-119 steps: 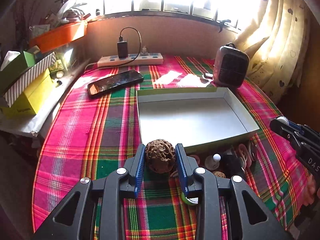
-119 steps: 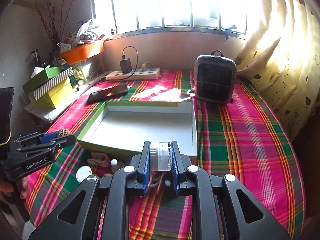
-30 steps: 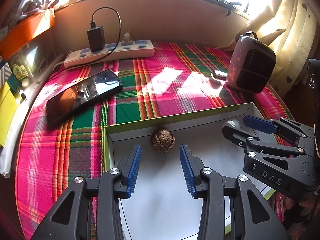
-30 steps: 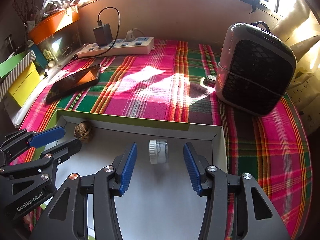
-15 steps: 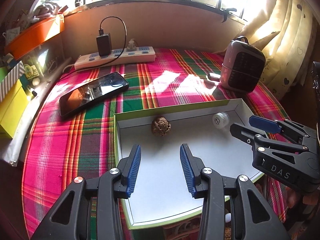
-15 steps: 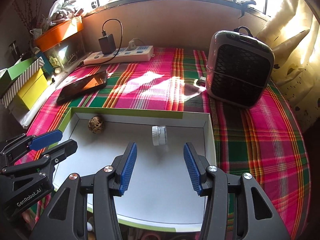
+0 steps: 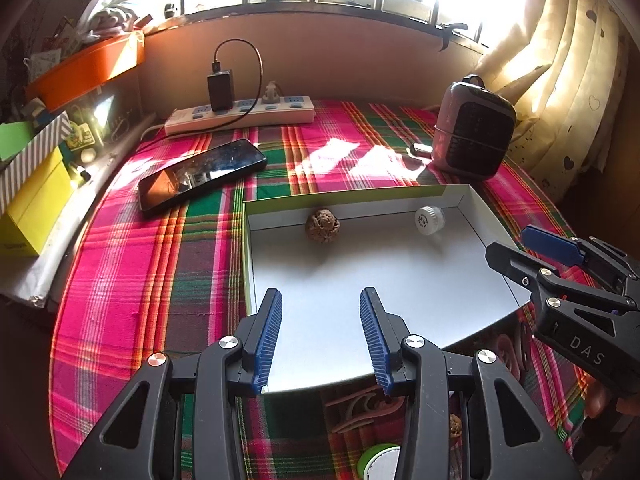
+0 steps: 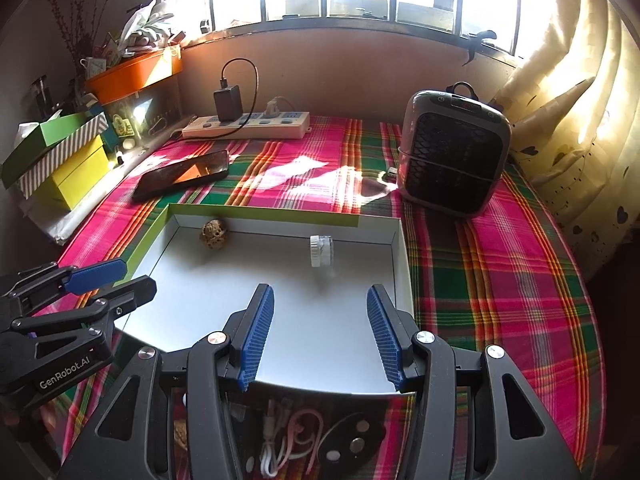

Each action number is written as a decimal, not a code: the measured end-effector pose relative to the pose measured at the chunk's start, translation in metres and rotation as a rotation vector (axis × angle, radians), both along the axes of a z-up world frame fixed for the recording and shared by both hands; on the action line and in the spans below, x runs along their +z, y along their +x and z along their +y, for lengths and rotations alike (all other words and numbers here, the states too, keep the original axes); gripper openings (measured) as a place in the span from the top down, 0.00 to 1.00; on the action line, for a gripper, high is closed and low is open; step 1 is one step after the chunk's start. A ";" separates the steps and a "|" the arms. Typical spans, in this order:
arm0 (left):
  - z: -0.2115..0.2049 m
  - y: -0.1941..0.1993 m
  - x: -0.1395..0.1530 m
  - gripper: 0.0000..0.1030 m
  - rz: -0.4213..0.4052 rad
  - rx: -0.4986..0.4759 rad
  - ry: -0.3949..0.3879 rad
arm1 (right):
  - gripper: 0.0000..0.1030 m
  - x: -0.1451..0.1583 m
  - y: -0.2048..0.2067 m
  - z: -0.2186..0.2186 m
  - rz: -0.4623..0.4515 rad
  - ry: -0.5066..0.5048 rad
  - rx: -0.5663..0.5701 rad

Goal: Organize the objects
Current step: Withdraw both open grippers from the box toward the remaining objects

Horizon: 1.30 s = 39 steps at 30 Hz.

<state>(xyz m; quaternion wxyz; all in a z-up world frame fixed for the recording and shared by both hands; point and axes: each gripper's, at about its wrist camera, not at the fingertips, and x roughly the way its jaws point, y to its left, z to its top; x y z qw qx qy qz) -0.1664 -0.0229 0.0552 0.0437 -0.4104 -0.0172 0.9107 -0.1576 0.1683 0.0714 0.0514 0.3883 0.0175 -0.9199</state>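
My left gripper (image 7: pixel 320 332) hangs over the near left part of the tray (image 7: pixel 472 196), jaws apart, nothing between the blue pads (image 7: pixel 269 336). Well out to its left sit stacked boxes (image 7: pixel 36 200); ahead-left on the plaid cloth (image 7: pixel 160 248) a phone (image 7: pixel 202 174) lies flat, and beyond it a power strip (image 7: pixel 240 114) with a black charger (image 7: pixel 220 90) plugged in. Straight ahead of these jaws, against the tray's far wall, rests the walnut (image 7: pixel 322 226) — well clear of the pads. Further right along the same wall lies the white cap (image 7: pixel 429 220), on its side.

My right gripper (image 8: pixel 320 332) hovers over the tray's near right part, released too, pads (image 8: pixel 384 340) empty. The cap (image 8: pixel 321 251) is dead ahead of it, apart from the fingertips; the walnut (image 8: pixel 214 233) is ahead-left, near the tray's far left corner. From the right view my left gripper (image 8: pixel 120 280) shows side-on at the tray's (image 8: pixel 404 264) left rim. Ahead-right of the right gripper, past the tray, a small heater (image 8: pixel 454 164) stands upright on the cloth (image 8: pixel 500 280), a curtain (image 8: pixel 580 100) beyond it.

Under both grippers, on the near side of the tray — a loose clutter of small bits (image 8: pixel 304 436): white cable, pink loops, a dark piece with round discs. Can't tell each item apart.
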 end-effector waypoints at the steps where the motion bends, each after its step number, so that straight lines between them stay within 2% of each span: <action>1: 0.000 0.004 0.001 0.62 0.010 0.001 -0.004 | 0.52 0.000 0.003 0.001 0.000 -0.004 0.002; 13: -0.004 0.036 0.004 0.62 0.039 0.005 -0.002 | 0.52 -0.004 0.031 0.011 0.011 -0.001 -0.022; 23: -0.011 0.056 -0.006 0.62 0.021 0.002 0.016 | 0.51 -0.011 0.051 0.027 0.003 -0.017 -0.057; 34: -0.016 0.074 -0.011 0.57 0.019 -0.067 0.078 | 0.51 -0.016 0.069 0.048 0.008 -0.019 -0.100; 39: -0.009 0.080 -0.012 0.56 0.017 -0.130 0.103 | 0.47 -0.019 0.075 0.056 0.002 -0.023 -0.114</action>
